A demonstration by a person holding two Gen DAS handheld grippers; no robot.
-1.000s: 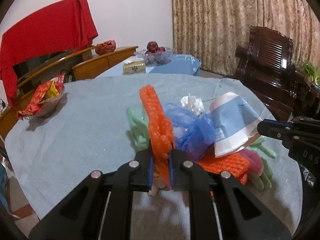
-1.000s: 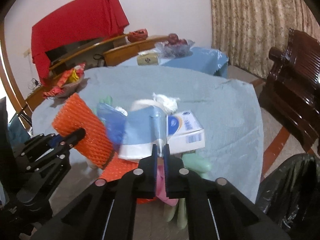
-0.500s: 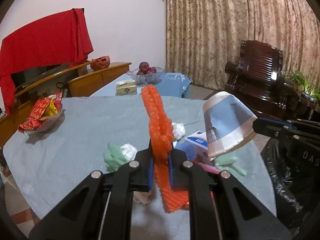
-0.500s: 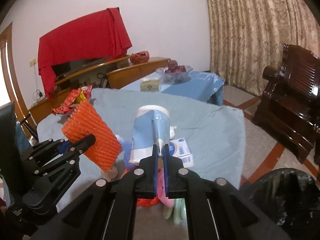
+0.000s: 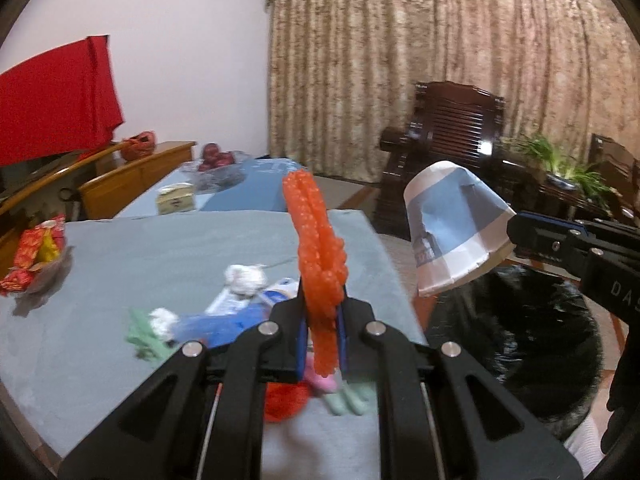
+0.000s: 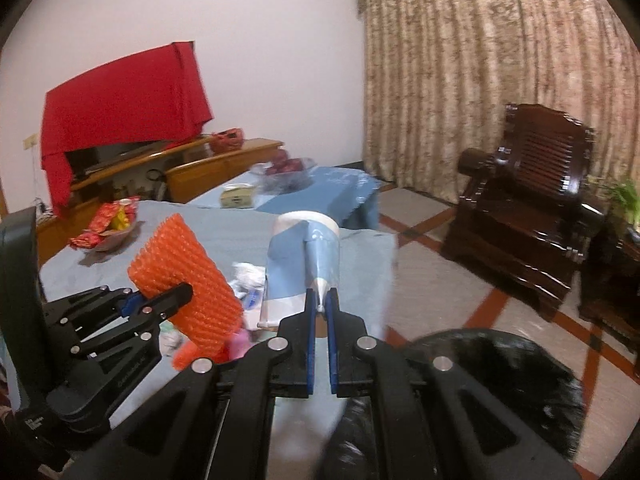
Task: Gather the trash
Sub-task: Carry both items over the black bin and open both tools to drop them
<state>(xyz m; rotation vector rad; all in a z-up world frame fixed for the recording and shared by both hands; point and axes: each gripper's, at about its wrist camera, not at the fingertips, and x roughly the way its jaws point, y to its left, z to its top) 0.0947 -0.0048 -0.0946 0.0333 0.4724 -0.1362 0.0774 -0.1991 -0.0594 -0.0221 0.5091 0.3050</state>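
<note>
Two claws clamped: net (image 5: 318, 256), cup (image 6: 306, 264)

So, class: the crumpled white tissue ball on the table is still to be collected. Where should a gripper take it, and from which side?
Grip the crumpled tissue ball across its middle, coming from above, fingers straddling it. It is a soft round lump resting on the grey tablecloth, with a blue-and-white box close beside it, so a side approach would likely snag.

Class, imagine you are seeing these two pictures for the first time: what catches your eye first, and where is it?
A bright orange foam net stands upright, pinched in the left claw above the grey table. Beside it, the right claw grips a crumpled blue-and-white paper cup, held above the black trash bag.
</note>
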